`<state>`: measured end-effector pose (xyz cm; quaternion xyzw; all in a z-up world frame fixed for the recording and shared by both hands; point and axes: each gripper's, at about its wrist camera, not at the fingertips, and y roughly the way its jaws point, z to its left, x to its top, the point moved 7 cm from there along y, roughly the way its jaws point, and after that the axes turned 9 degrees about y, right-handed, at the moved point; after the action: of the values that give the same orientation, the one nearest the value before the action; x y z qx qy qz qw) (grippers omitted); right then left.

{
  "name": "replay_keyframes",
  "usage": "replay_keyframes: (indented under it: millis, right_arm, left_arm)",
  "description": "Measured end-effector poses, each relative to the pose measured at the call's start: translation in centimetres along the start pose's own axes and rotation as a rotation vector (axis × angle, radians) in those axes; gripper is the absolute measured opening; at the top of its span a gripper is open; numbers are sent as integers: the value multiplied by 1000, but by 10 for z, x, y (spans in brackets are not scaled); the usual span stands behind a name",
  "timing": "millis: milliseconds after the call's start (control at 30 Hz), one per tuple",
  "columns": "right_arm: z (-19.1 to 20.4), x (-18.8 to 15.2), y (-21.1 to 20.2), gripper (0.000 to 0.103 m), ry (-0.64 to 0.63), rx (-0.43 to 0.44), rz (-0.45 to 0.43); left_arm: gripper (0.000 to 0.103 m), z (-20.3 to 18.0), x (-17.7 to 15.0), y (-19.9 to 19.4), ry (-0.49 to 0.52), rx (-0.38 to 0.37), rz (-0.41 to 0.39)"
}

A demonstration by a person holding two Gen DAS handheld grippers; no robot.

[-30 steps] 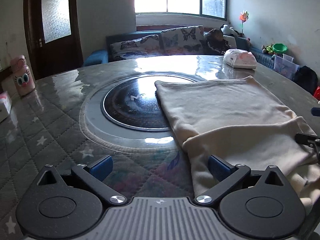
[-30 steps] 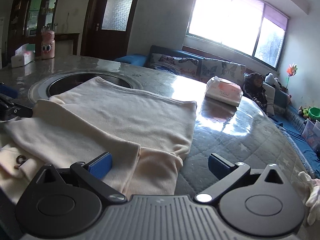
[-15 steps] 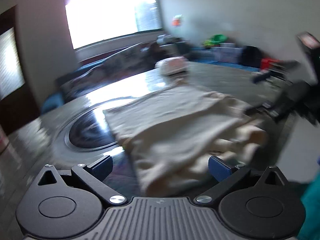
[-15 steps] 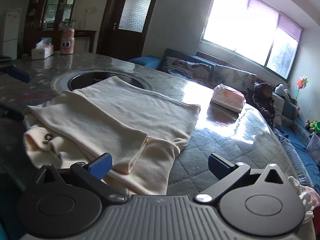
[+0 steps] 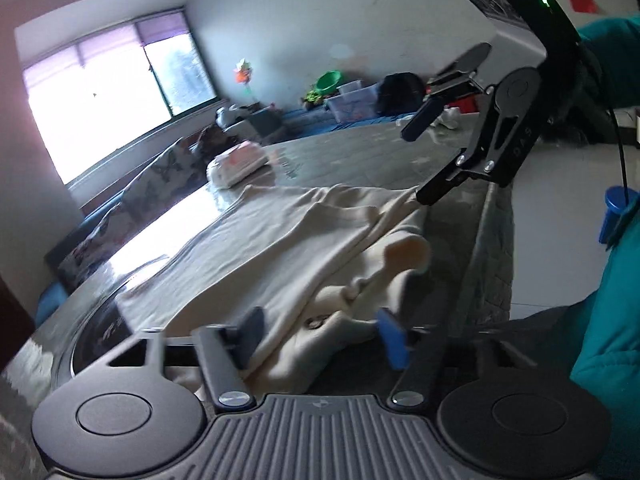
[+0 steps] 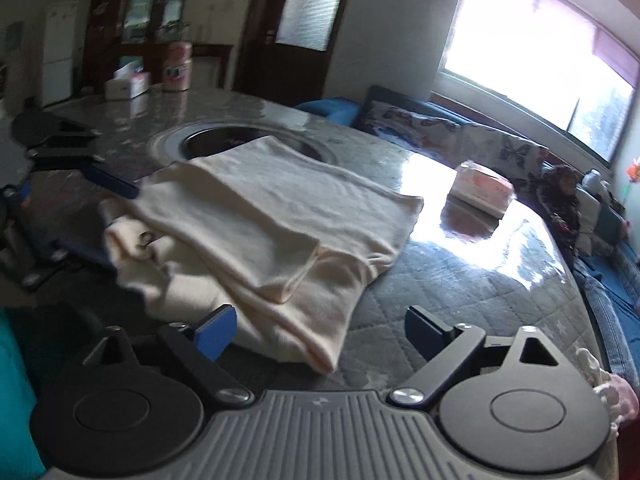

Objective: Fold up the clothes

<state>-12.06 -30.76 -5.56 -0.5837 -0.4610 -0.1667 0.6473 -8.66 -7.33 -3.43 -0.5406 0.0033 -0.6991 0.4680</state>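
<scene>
A cream garment (image 5: 288, 248) lies partly folded on the round table, its near end bunched at the table's edge; it also shows in the right wrist view (image 6: 272, 220). My left gripper (image 5: 320, 334) is open, with its fingers on either side of the bunched near end, not closed on it. My right gripper (image 6: 320, 326) is open and empty, just in front of the garment's near right corner. The right gripper also shows in the left wrist view (image 5: 420, 160), held above the garment's far right edge. The left gripper shows at the left of the right wrist view (image 6: 96, 216).
A quilted cover (image 6: 460, 280) lies on the round table, around a dark round hob (image 6: 224, 142). A tissue pack (image 6: 482, 192) sits at the far side. A tissue box (image 6: 126, 84) and pink jar (image 6: 176, 66) stand far left. A sofa (image 6: 440, 136) runs under the window.
The left gripper has swung from the table's left side round to the garment's near end and tilted. Both views have drawn back and turned. The garment's near end looks more bunched.
</scene>
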Motion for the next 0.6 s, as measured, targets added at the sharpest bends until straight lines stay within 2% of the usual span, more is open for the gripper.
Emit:
replay_keyframes:
  millis: [100, 200, 400, 433, 467, 500, 533, 600]
  right_arm:
    - [11, -4, -6, 87, -73, 37, 14]
    - [24, -5, -7, 85, -138, 67, 16]
    - [48, 2, 9, 75, -214, 119, -20]
    - [51, 3, 14, 71, -215, 130, -25]
    - [53, 5, 19, 60, -216, 142, -29]
    - [54, 6, 25, 54, -209, 148, -27]
    - [54, 7, 31, 51, -200, 153, -22]
    - [51, 12, 41, 30, -158, 166, -9]
  left_arm:
    - [17, 4, 5, 4, -25, -10, -13]
    - [11, 9, 11, 7, -50, -21, -26]
    - [10, 31, 13, 16, -151, -28, -17]
    - [10, 35, 13, 18, -169, -30, -15]
    - [10, 39, 13, 20, -186, -31, -13]
    - [10, 43, 14, 21, -204, -32, -11]
    - [10, 47, 14, 23, -222, -33, -9]
    - [15, 55, 14, 26, -257, -35, -6]
